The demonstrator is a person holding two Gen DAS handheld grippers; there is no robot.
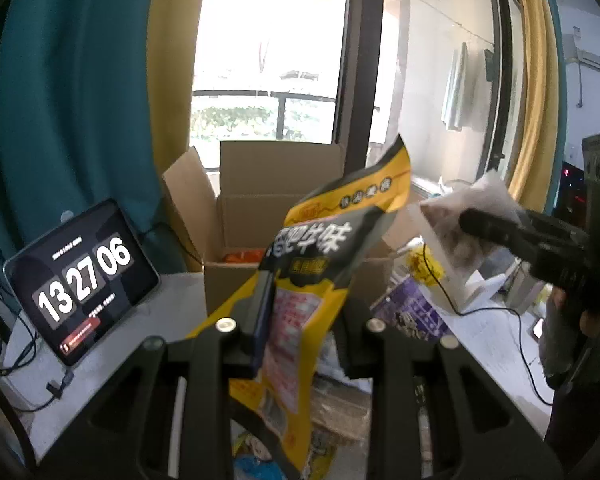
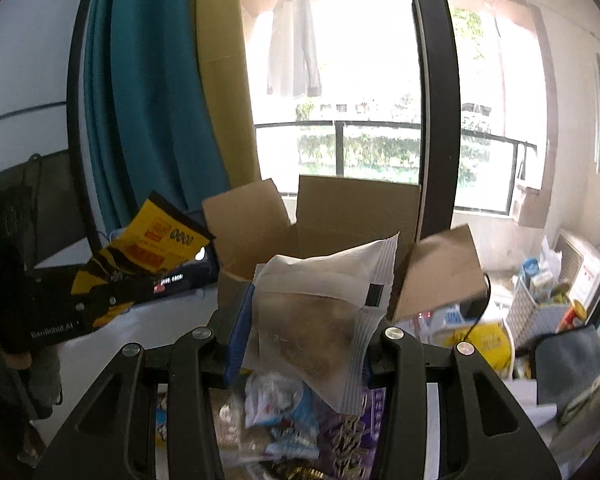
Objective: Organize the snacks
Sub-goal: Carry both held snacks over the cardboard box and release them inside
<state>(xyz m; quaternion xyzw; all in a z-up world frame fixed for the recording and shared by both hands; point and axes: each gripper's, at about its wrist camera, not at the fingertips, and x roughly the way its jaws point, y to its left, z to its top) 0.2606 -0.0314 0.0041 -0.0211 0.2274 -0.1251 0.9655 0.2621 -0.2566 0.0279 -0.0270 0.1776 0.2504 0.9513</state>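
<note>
Left gripper (image 1: 300, 312) was clamped on the yellow-and-black snack bag (image 1: 312, 264), centre of the left wrist view, pinched low on its body, top edge flopping up and right. Right gripper (image 2: 304, 344) was clenched on the pale translucent pouch (image 2: 320, 312), centre of the right wrist view, gripped across its lower half. Both were held up in front of the open cardboard box (image 1: 260, 216), mid-frame behind them, something orange visible inside.

Handling, my read: both packs light, soft film, probably slick. The bag bent above the pinch, so it'd swing; grip near the sealed edge or flat mid-panel, not the puffy part. The pouch looked crinkly with loose dark contents, crushable, so light squeeze on the seam. More packets lay in a loose snack pile (image 2: 300, 412) at the bottom of the frame.
</note>
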